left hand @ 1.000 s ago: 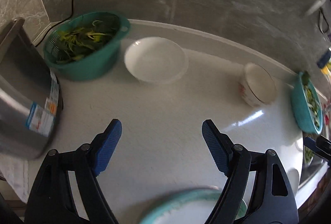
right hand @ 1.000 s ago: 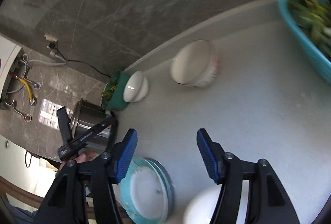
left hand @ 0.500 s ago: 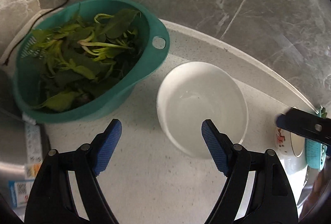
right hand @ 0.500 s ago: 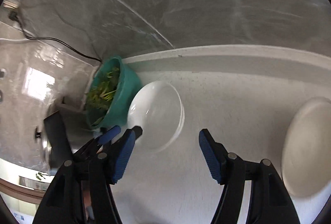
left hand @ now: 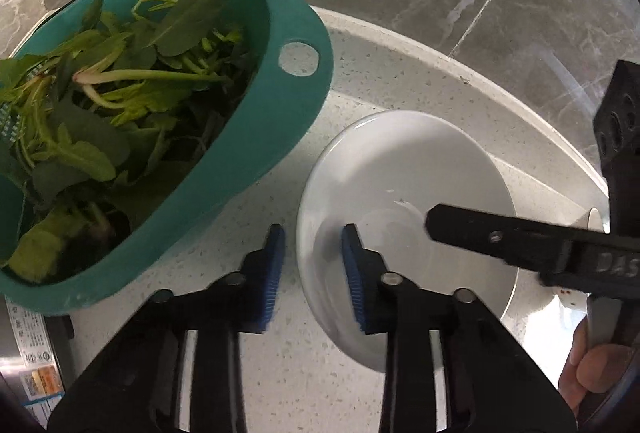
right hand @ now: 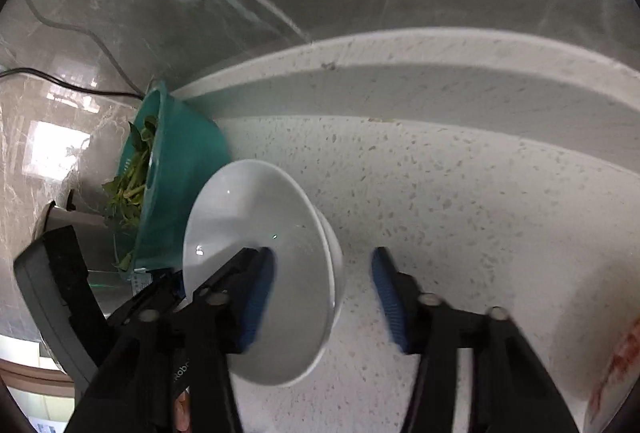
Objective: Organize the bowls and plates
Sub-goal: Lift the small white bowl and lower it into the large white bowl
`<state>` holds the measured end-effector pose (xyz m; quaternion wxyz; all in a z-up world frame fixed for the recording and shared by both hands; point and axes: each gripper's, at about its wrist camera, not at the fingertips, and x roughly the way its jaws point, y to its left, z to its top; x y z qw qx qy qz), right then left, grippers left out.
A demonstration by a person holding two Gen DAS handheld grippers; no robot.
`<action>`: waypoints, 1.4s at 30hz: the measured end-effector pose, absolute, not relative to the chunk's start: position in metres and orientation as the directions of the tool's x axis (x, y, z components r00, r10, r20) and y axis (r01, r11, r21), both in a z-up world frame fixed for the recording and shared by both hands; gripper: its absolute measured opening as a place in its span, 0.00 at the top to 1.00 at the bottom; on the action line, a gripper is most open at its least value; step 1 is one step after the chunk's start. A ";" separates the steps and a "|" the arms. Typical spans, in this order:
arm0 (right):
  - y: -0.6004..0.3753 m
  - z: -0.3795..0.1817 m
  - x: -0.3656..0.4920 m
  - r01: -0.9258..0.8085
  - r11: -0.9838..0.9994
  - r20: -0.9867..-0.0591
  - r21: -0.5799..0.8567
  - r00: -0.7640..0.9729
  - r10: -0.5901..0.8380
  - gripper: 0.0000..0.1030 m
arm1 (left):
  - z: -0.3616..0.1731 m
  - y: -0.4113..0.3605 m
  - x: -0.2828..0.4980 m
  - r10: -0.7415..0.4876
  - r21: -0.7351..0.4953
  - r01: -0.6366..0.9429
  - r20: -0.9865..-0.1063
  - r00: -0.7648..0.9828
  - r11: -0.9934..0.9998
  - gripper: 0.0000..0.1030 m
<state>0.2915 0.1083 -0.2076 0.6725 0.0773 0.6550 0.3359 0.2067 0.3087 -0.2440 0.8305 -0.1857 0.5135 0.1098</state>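
A white bowl (left hand: pixel 400 173) stands upright on the speckled counter beside a teal colander. My left gripper (left hand: pixel 314 273) straddles its left rim, one blue pad inside and one outside. Its jaws are closing, and a strip of counter still shows between the outer pad and the bowl. In the right wrist view the same bowl (right hand: pixel 248 201) has its near rim between the pads of my right gripper (right hand: pixel 324 299). Those jaws are closing too, with the outer pad still clear of the wall. The right gripper's black finger (left hand: pixel 500 237) reaches over the bowl from the right.
The teal colander (left hand: pixel 280 121) full of greens nearly touches the bowl's left side. A steel pot (left hand: pixel 24 353) stands at the lower left. A bowl with red marks (right hand: pixel 612 353) sits at the right. The raised counter ledge (right hand: pixel 440 73) and marble wall lie behind.
Both grippers came down onto the white bowl from opposite sides. Their jaws narrowed from wide open until each pair straddles the rim.
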 end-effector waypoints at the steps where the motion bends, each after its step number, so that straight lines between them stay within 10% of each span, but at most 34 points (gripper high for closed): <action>1: 0.109 -0.211 0.291 -0.350 0.763 -0.831 0.543 -0.090 0.550 0.69 | -0.244 0.309 0.208 -0.009 -0.195 -0.368 -0.893 0.451 0.909 0.79; 10: 0.109 -0.216 0.290 -0.347 0.763 -0.829 0.545 -0.089 0.551 0.83 | -0.245 0.299 0.223 -0.030 -0.204 -0.341 -0.892 0.452 0.917 0.87; 42: -0.076 -0.120 0.124 -0.264 0.788 -0.797 0.556 0.100 0.596 0.81 | -0.171 0.104 0.089 -0.236 -0.298 -0.052 -0.842 0.485 0.953 0.87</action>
